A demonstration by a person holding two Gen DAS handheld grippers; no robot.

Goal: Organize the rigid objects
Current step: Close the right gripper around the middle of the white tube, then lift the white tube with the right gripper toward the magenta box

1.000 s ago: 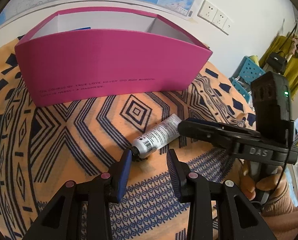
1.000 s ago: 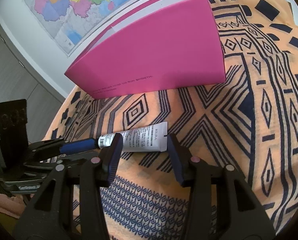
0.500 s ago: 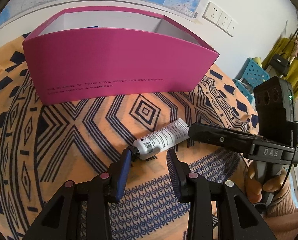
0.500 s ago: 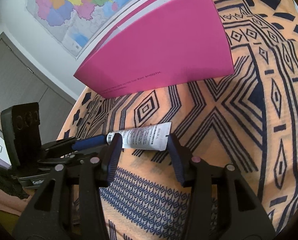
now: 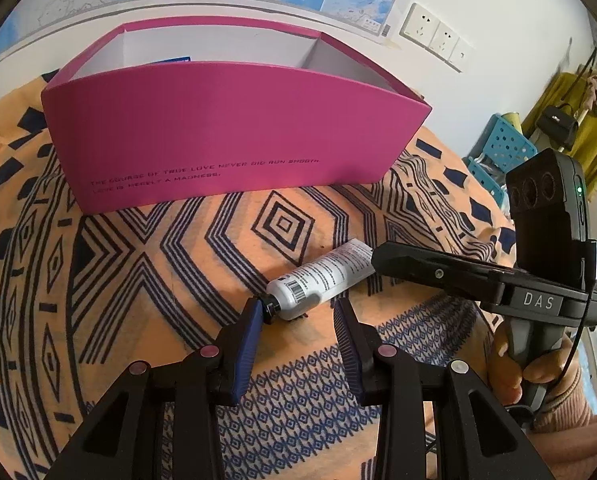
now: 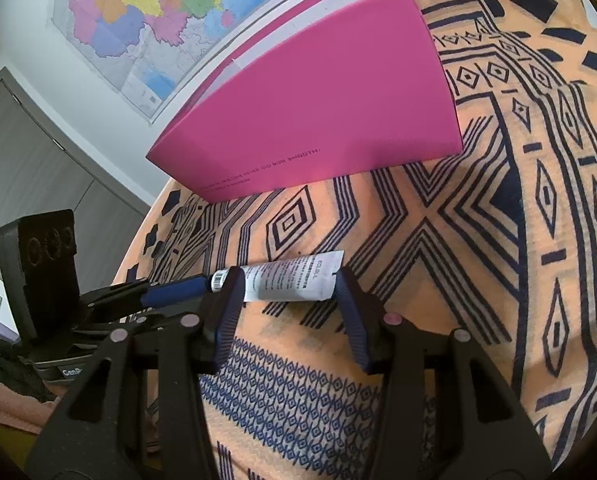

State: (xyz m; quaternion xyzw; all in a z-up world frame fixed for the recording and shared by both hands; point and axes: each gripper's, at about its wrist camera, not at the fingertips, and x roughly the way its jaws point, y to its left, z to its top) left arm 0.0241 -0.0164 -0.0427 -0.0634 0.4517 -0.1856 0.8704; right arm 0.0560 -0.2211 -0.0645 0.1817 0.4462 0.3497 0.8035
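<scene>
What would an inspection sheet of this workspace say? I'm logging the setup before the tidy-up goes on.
Surface: orange patterned cloth.
Job's things: white tube lying flat; pink box behind it, open-topped.
Clutter: nothing seen.
Grippers: left gripper open, one pad by the tube's cap; right gripper open, straddling the tube's flat end.
Cables: thin black cable on the right gripper's handle.
Surroundings: wall map, sockets, blue crates.

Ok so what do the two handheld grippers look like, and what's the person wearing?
Both grippers, left and right, are black plastic with ribbed blue finger pads and pink pivot caps. The right one carries white DAS lettering, a boxy three-lens black module, a green light and a thin black cable. The sleeve is pinkish-tan ribbed knit.
</scene>
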